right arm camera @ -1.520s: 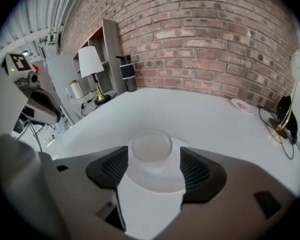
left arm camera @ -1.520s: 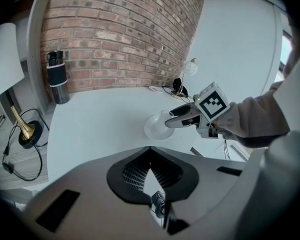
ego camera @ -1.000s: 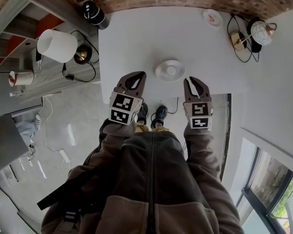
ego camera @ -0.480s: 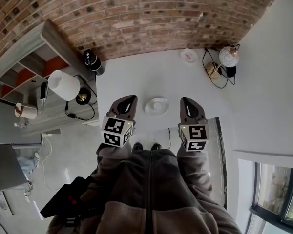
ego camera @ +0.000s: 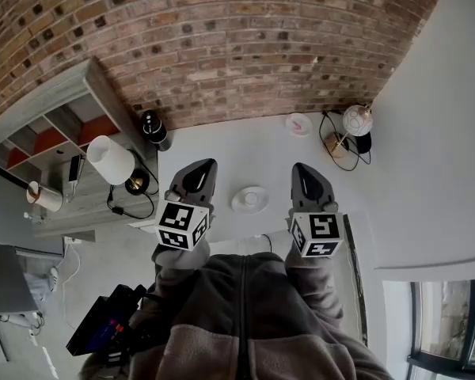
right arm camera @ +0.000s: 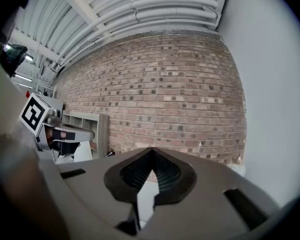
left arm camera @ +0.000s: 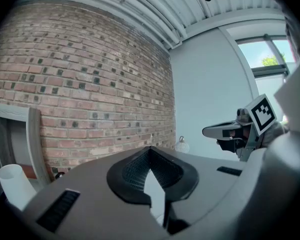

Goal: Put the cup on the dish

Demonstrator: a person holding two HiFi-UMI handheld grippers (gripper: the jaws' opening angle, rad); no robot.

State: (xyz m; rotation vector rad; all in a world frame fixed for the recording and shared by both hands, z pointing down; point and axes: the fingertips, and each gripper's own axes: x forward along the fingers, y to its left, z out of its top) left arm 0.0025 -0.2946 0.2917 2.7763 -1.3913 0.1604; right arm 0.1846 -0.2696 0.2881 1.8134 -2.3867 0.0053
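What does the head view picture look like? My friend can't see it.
Seen from above, a person holds the left gripper and the right gripper, both shut and empty, over a white table, either side of a small cup sitting on a dish. A brick wall stands behind.

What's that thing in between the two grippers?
In the head view, the white dish with the cup on it shows between the left gripper and the right gripper, down on the white table.
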